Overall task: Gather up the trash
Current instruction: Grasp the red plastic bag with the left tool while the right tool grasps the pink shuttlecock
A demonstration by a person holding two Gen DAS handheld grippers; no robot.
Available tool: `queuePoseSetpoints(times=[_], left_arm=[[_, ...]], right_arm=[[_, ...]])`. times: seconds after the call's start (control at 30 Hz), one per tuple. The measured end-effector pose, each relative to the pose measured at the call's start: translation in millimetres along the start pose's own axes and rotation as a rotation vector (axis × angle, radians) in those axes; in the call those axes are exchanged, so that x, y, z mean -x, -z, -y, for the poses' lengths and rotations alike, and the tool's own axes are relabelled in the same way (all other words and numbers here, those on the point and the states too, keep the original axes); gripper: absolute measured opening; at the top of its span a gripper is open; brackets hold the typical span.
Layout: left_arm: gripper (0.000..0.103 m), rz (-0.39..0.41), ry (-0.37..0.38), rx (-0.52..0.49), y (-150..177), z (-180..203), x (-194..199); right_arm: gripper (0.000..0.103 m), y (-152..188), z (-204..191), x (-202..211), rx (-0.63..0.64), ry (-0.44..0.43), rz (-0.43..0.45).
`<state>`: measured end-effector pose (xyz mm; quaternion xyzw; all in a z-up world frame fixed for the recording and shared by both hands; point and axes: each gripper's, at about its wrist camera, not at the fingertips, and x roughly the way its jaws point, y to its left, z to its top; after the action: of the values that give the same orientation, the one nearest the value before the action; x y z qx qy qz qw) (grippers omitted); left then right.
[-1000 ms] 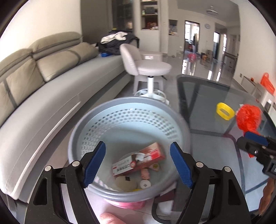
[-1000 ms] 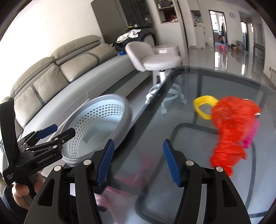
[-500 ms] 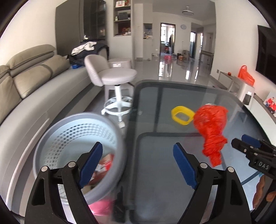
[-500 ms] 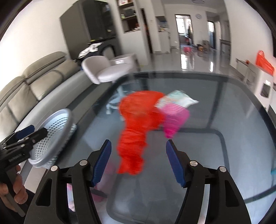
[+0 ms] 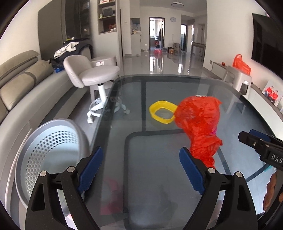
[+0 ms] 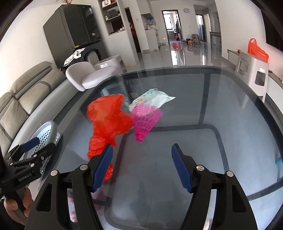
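Glass tabletop [image 5: 159,159] still carries a crumpled red plastic bag [image 5: 199,122], yellow ring [image 5: 161,113], pink mesh cup [image 6: 145,120] and wipes packet [image 6: 153,99]; both grippers' fingers are spreading, empty.

The room is big and bright with white walls [image 5: 228,26]. The floor [image 5: 164,65] is grey and so shiny that light bounces off it. A long grey sofa [image 5: 19,79] sits at nine o'clock. A white round stool [image 5: 95,76] on wheels stands at eleven o'clock, just beside the glass table [image 5: 176,88]. Behind it is a tall dark cupboard [image 6: 74,33] and some shelves [image 5: 107,16]. At twelve o'clock an open doorway [image 5: 156,33] shows more rooms, with a round clock [image 5: 173,19] beside it. A low grey cabinet [image 5: 237,77] stands at two o'clock.
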<state>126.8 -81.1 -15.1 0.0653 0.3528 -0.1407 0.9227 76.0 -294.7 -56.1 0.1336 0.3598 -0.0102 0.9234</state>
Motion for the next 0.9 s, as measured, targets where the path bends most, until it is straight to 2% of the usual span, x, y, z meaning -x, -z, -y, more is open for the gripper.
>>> queuePoseSetpoints(times=[0.3,0.53,0.63,0.7,0.77,0.8,0.87,0.9], left_arm=[[0.089,-0.006,0.092,-0.046,-21,55,-18],[0.089,-0.053,0.109,-0.075,-23,86,-45],[0.089,-0.079,0.122,-0.069,-22,93,-57],[0.080,-0.098,0.131,-0.075,-20,98,-63],[0.059,-0.122,0.145,-0.077,-18,99,-69],[0.056,-0.129,0.152,-0.073,-18,98,-70],[0.039,-0.128,0.162,-0.067,-16,94,-69],[0.037,-0.127,0.164,-0.066,-15,94,-68]], right_arm=[[0.066,-13,39,7,-0.087,0.037,0.018],[0.066,-20,55,13,-0.122,0.032,0.028],[0.066,-21,55,8,-0.124,0.022,0.007],[0.066,-20,53,3,-0.119,0.020,-0.009],[0.066,-19,50,1,-0.107,0.024,-0.016],[0.066,-19,48,-1,-0.100,0.023,-0.021],[0.066,-19,46,-5,-0.092,0.025,-0.030],[0.066,-19,45,-7,-0.088,0.026,-0.034]])
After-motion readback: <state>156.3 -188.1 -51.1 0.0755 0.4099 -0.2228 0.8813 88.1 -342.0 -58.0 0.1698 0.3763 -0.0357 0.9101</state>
